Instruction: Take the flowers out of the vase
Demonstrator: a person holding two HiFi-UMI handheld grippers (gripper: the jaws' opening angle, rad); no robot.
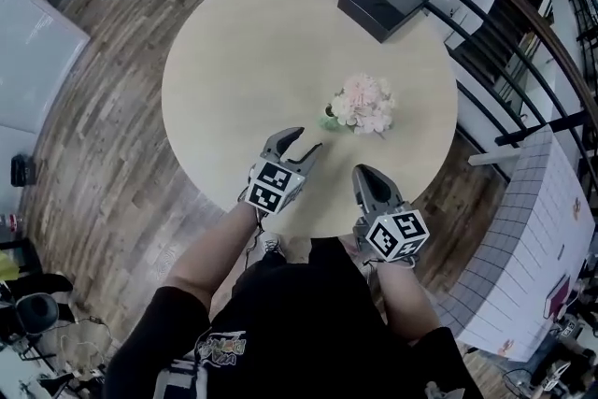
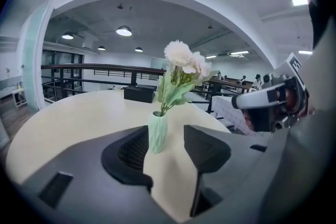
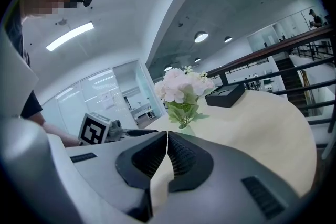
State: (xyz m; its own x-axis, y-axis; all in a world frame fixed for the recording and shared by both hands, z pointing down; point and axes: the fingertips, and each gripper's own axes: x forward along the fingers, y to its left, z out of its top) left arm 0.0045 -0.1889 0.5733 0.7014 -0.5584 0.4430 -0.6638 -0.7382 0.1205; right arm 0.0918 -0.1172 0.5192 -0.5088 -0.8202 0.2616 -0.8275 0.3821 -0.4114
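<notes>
- The round pale surface [image 1: 234, 61] fills the middle of the head view. Its near rim curves along just under both grippers, and wood floor [image 1: 103, 135] lies open at the left.
- A dark railing [image 1: 523, 5] curves close around the upper right rim, and a white gridded board [image 1: 533, 248] stands at the lower right.
- A black box [image 1: 383, 3] sits at the upper edge of the surface, well apart from the vase; the rest of the top is bare.
- The green vase [image 1: 329, 121] stands upright right of centre, with the pale pink flowers [image 1: 364, 105] in it.
- The left gripper [image 1: 306, 140] points at the vase from the lower left. In the left gripper view the vase [image 2: 157, 132] shows in the gap just beyond the fingers [image 2: 128, 152], nearer the left one. The fingers are wide apart and hold nothing.
- The right gripper [image 1: 364, 171] is below the flowers, near them. Its fingers [image 3: 181, 157] are pressed together and empty.
</notes>
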